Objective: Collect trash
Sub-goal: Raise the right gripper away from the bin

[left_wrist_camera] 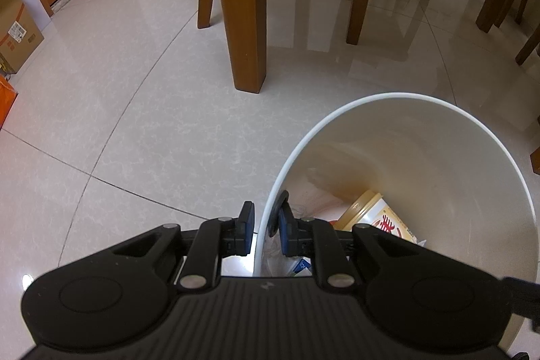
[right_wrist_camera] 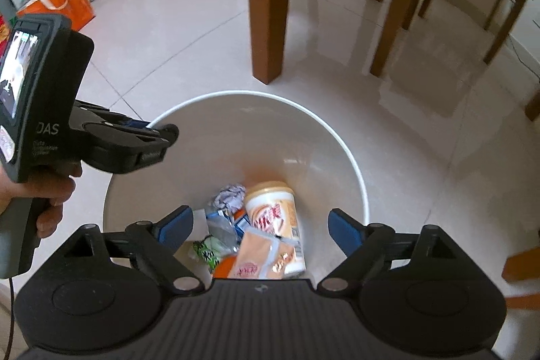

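Left gripper is clamped on the rim of the white bin, one finger outside the wall and one inside, most likely to steady it or carry it. Right gripper hangs over the mouth with its fingers spread wide and nothing between them, a pose that fits a drop. The trash sits at the bottom on the tiled floor: a cream cup, crumpled paper, wrappers.
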Action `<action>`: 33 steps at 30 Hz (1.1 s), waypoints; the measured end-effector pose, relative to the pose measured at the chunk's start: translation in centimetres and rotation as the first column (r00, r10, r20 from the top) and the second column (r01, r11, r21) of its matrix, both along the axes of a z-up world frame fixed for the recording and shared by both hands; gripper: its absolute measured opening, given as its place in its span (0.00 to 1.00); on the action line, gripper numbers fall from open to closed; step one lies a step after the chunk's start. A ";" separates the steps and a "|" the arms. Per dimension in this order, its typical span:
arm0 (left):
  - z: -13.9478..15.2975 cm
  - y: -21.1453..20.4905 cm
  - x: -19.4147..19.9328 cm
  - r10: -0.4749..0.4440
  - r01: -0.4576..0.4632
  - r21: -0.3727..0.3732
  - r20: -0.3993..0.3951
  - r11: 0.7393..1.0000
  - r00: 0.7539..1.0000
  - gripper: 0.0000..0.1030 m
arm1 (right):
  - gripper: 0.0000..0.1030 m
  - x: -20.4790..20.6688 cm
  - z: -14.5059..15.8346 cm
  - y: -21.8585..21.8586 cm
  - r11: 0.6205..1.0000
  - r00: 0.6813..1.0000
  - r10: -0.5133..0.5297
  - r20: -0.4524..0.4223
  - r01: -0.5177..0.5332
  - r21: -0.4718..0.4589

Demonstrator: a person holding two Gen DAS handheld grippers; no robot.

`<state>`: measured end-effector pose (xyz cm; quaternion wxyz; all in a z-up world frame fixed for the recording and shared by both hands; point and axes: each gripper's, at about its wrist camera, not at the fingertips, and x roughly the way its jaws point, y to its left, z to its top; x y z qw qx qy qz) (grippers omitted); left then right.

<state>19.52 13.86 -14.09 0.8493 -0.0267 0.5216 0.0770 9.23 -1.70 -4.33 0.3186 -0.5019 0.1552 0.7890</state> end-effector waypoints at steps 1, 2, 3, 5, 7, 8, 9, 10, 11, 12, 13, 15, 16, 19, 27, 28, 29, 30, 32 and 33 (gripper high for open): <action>0.0 -0.1 0.0 0.000 0.000 -0.001 0.001 1.000 1.000 0.13 | 0.91 0.4 0.2 -0.1 1.000 1.000 -0.013 0.001 0.013 -0.002; 0.0 -0.2 0.0 -0.001 0.001 0.000 0.001 1.000 1.000 0.13 | 0.95 0.7 0.5 -0.3 1.000 1.000 -0.025 -0.002 0.025 -0.003; 0.0 -0.3 0.0 -0.002 0.002 0.002 0.002 1.000 1.000 0.13 | 0.97 1.1 0.8 -0.5 0.999 0.999 -0.043 -0.005 0.043 -0.004; 0.0 -0.4 0.1 -0.006 0.006 0.010 0.002 1.000 1.000 0.13 | 0.99 1.6 1.1 -0.7 0.998 0.998 -0.064 -0.009 0.064 -0.013; -0.1 -0.5 0.0 -0.011 0.011 0.017 0.002 1.000 1.000 0.13 | 0.99 1.9 1.3 -0.9 0.996 0.996 -0.089 -0.003 0.089 -0.028; 0.0 -0.4 0.0 -0.009 0.009 0.013 0.002 1.000 1.000 0.13 | 0.99 2.0 1.3 -1.0 0.994 0.994 -0.106 0.004 0.106 -0.038; 0.0 -0.4 0.0 -0.006 0.006 0.009 0.001 1.000 1.000 0.13 | 0.99 2.2 1.4 -1.1 0.991 0.992 -0.123 0.011 0.123 -0.049; 0.1 -0.3 0.0 -0.003 0.003 0.006 0.000 1.000 1.000 0.13 | 0.99 2.4 1.4 -1.2 0.989 0.991 -0.136 0.016 0.137 -0.059; 0.1 -0.4 0.0 -0.002 0.002 0.006 0.000 1.000 1.000 0.13 | 1.00 2.6 1.5 -1.3 0.986 0.989 -0.150 0.019 0.151 -0.066; 0.1 -0.3 0.0 -0.003 0.003 0.008 0.002 1.000 1.000 0.13 | 1.00 2.9 1.6 -1.5 0.984 0.987 -0.162 0.017 0.163 -0.072; 0.2 -0.3 0.1 -0.004 0.004 0.011 0.003 1.000 1.000 0.13 | 1.00 3.2 1.7 -1.7 0.982 0.985 -0.171 0.016 0.172 -0.075; 0.2 -0.4 0.2 -0.002 0.002 0.014 0.001 1.000 1.000 0.13 | 1.00 3.9 1.9 -2.1 0.979 0.982 -0.190 0.017 0.190 -0.078; 0.1 -0.4 0.2 -0.002 0.002 0.017 0.001 1.000 1.000 0.13 | 1.00 4.1 1.9 -2.3 0.977 0.980 -0.199 0.017 0.200 -0.078; 0.2 -0.6 0.2 -0.007 0.007 0.027 0.001 1.000 1.000 0.13 | 1.00 5.0 1.9 -2.9 0.973 0.976 -0.219 0.014 0.219 -0.074; 0.2 -1.2 0.2 -0.017 0.017 0.059 -0.002 0.998 1.000 0.13 | 1.00 5.2 0.2 -2.4 0.964 0.964 -0.264 -0.008 0.264 -0.026; 0.2 -1.2 0.1 -0.020 0.020 0.063 -0.001 0.998 1.000 0.13 | 1.00 5.3 0.0 -2.3 0.965 0.965 -0.263 -0.012 0.263 -0.023; 0.2 -1.3 0.1 -0.025 0.025 0.069 0.000 0.997 1.000 0.13 | 1.00 5.4 -0.4 -2.0 0.965 0.965 -0.262 -0.011 0.262 -0.033; 0.1 -1.3 0.1 -0.028 0.028 0.071 -0.001 0.997 1.000 0.13 | 1.00 5.4 -0.6 -1.8 0.963 0.964 -0.267 -0.009 0.266 -0.045; 0.0 -1.4 0.1 -0.028 0.028 0.074 -0.003 0.997 1.000 0.13 | 1.00 5.5 -1.0 -1.2 0.956 0.958 -0.287 -0.008 0.286 -0.062; 0.1 -1.5 0.1 -0.025 0.025 0.074 -0.003 0.997 1.000 0.13 | 1.00 5.6 -1.0 -1.0 0.954 0.955 -0.296 -0.007 0.295 -0.061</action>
